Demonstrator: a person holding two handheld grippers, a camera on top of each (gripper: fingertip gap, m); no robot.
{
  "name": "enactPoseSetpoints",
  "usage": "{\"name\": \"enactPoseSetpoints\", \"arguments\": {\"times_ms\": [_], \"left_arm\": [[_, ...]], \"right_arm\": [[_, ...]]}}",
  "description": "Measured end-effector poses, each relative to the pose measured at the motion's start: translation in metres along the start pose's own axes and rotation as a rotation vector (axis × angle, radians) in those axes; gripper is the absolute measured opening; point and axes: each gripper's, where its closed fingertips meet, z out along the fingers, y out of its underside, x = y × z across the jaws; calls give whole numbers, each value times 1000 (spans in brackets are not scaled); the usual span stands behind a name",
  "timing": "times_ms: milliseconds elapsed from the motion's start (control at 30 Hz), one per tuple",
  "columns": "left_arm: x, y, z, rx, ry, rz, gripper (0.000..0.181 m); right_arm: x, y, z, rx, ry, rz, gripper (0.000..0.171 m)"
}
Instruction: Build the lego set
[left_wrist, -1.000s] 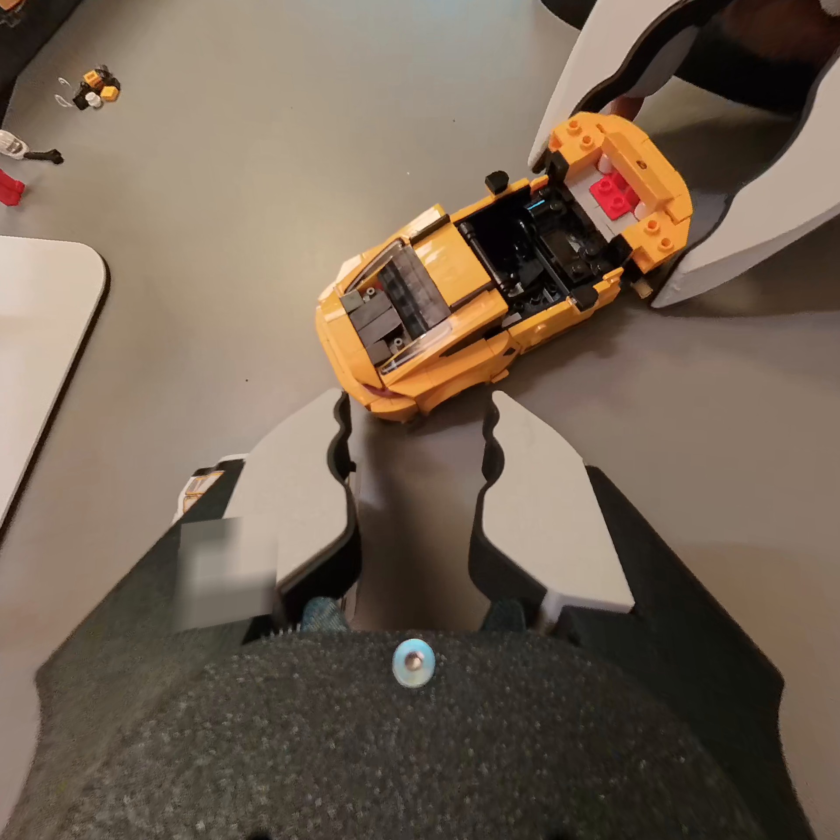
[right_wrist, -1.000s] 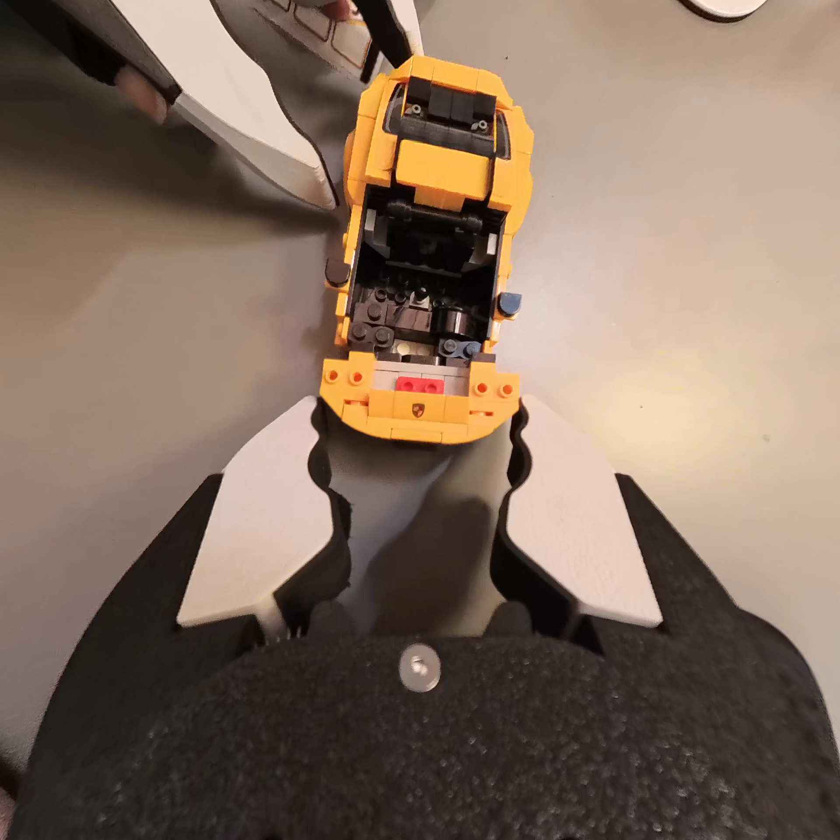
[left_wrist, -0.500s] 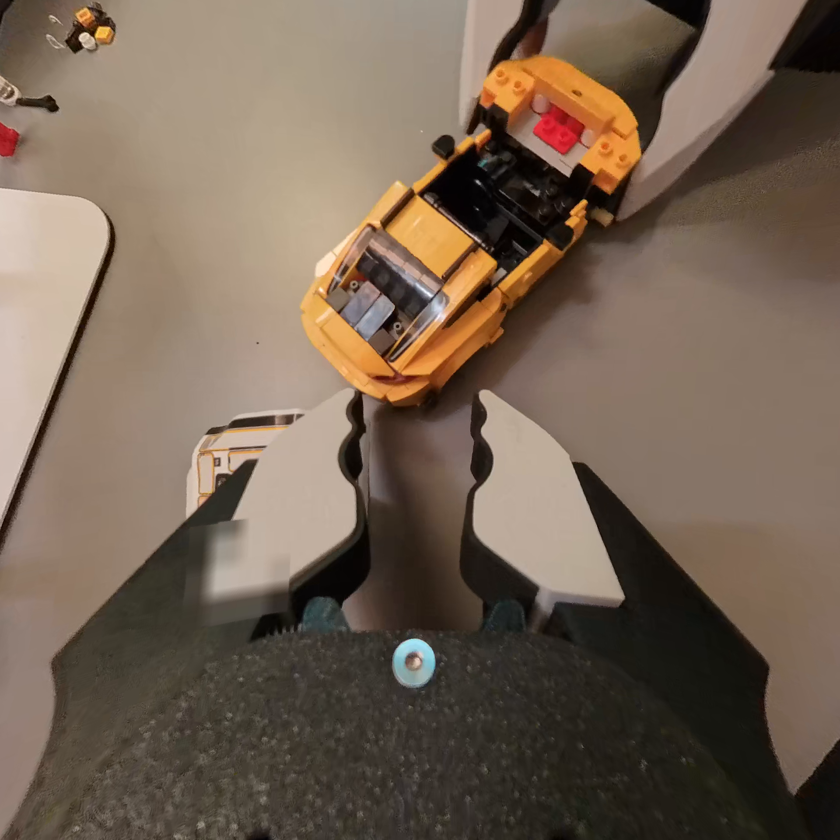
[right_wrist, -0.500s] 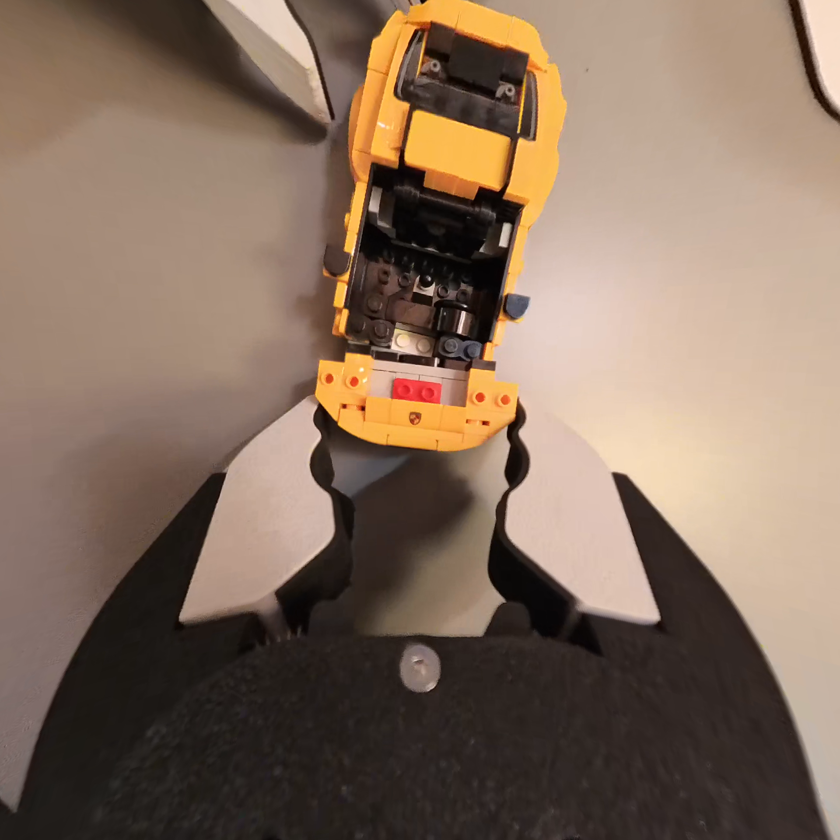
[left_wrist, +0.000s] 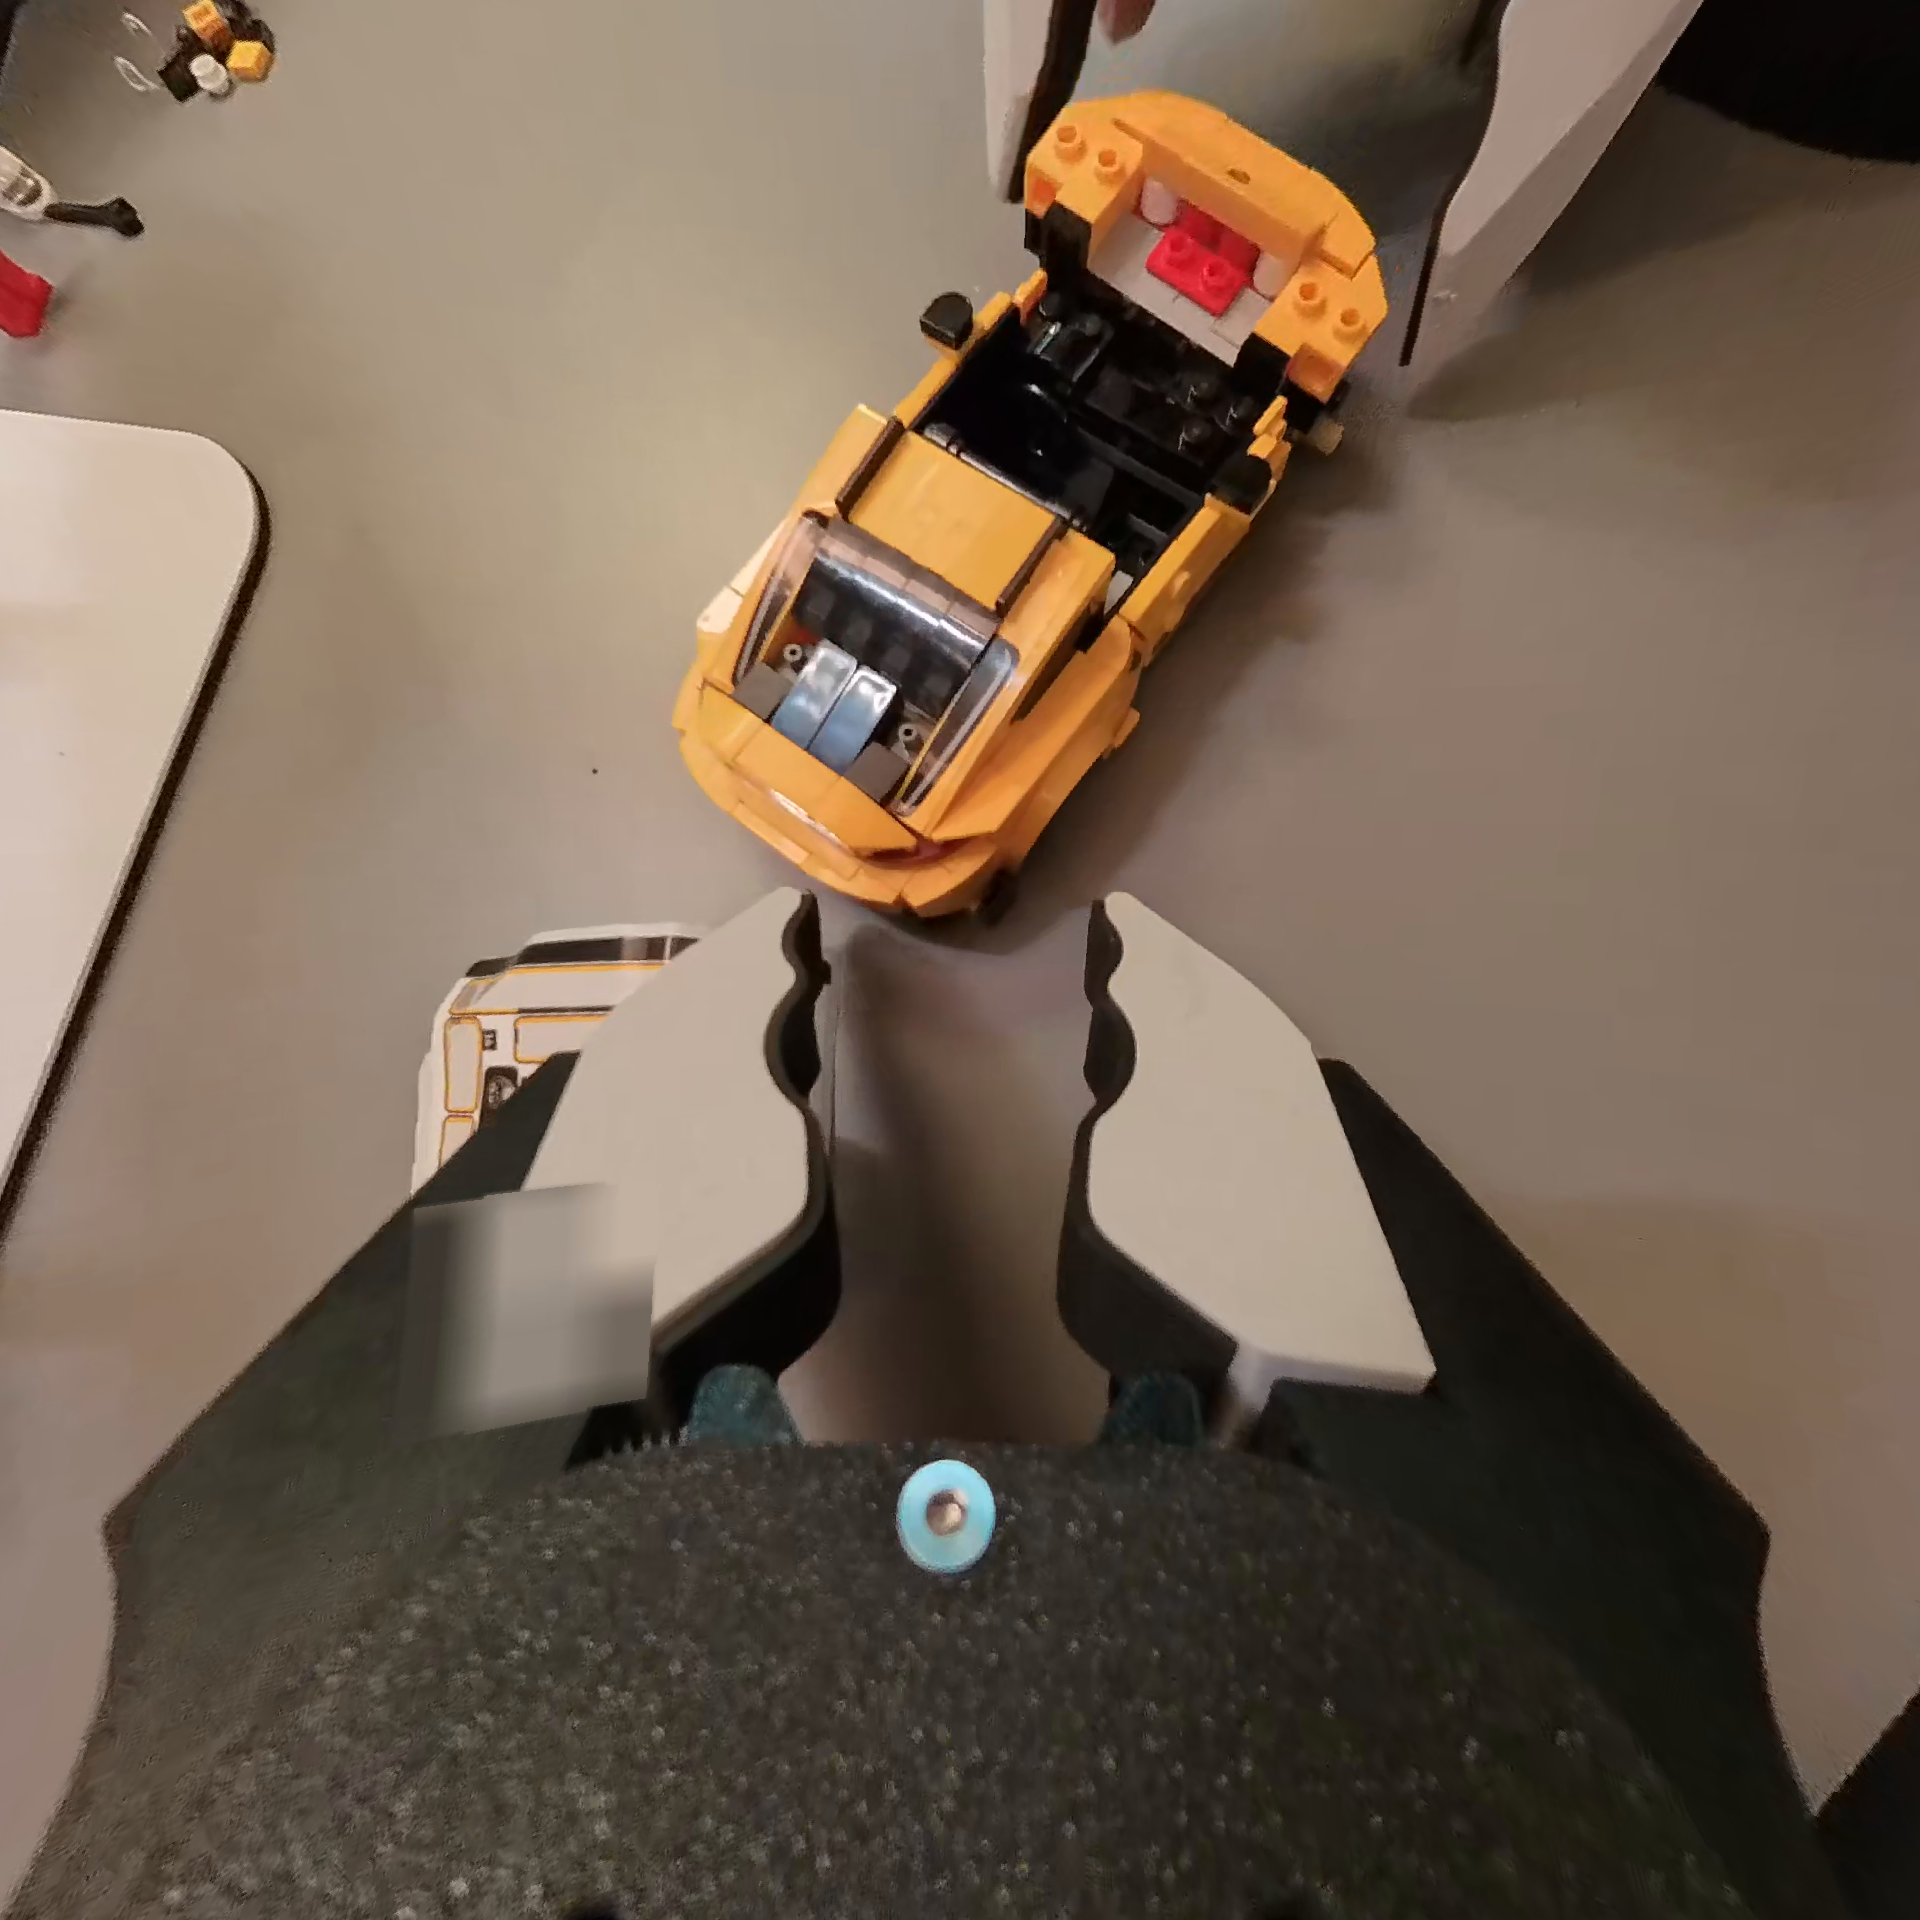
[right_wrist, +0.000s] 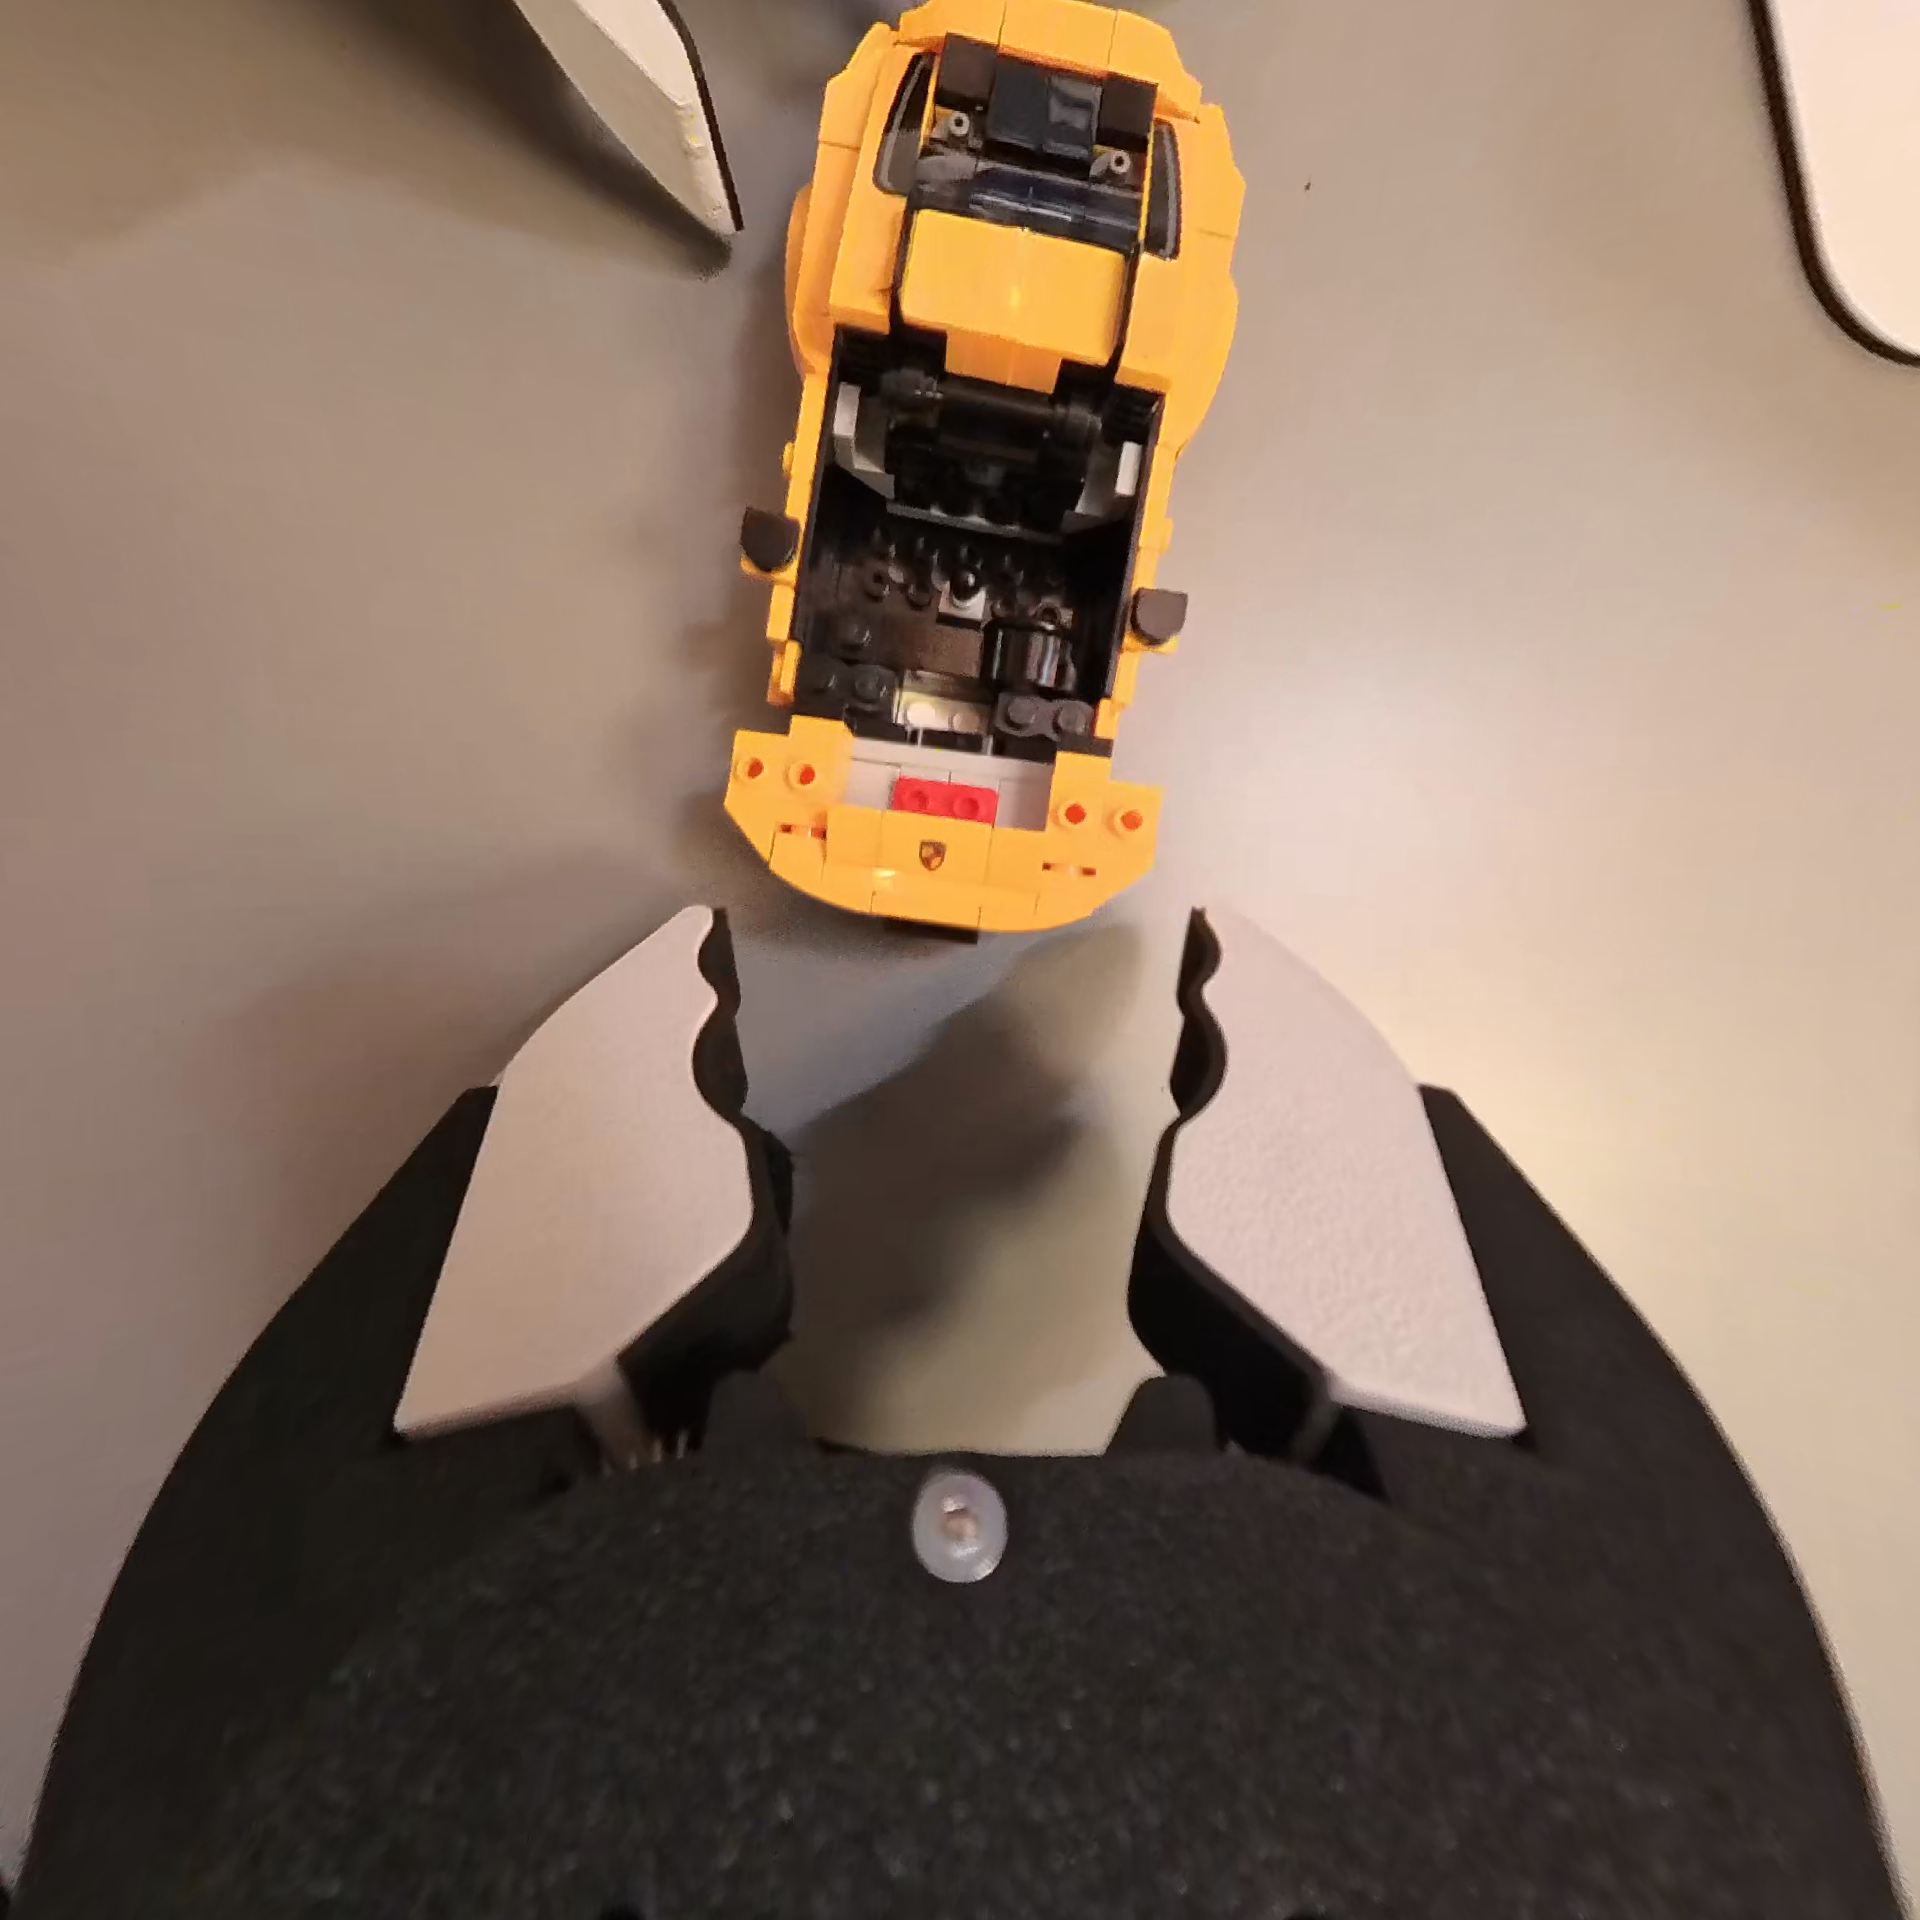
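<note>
1. Left gripper (left_wrist: 951, 920): fingers (left_wrist: 717, 1049) set apart at a moderate gap, holding nothing, bare grey surface (left_wrist: 1507, 831) between them.
2. Sticker sheet (left_wrist: 520, 1013) flat on surface, partly under left finger.
3. Orange lego car (left_wrist: 997, 582) just beyond the left fingertips, rear end nearest, apart from them; roof open, black interior showing.
4. White board (left_wrist: 94, 675) off to the left of the fingers, rounded corner.
5. Loose lego bits (left_wrist: 213, 52) far left, well apart from car.
6. Right gripper (right_wrist: 956, 920): fingers (right_wrist: 603, 1122) spread wide, empty.
7. Car nose (right_wrist: 940, 842) with red plate (right_wrist: 943, 795) just past the right fingertips, not touching; car points away along the finger line.
8. Left gripper's finger (right_wrist: 655, 114) shows far left of car's other end.
</note>
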Motion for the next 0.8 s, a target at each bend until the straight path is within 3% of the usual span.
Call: {"name": "enactPoseSetpoints", "arguments": {"times_ms": [300,433,600,800], "left_arm": [[0,-1,3,-4,-15,5,50],[1,-1,3,-3,-15,4,50],[0,0,2,4,-8,-5,49],[0,0,2,10,-4,-12,50]], "right_arm": [[1,-14,-4,46,58,41,81],[2,-16,0,66,48,52,69],[3,-11,-13,119,5,81,68],[-5,14,-18,63,-4,68,68]]}}
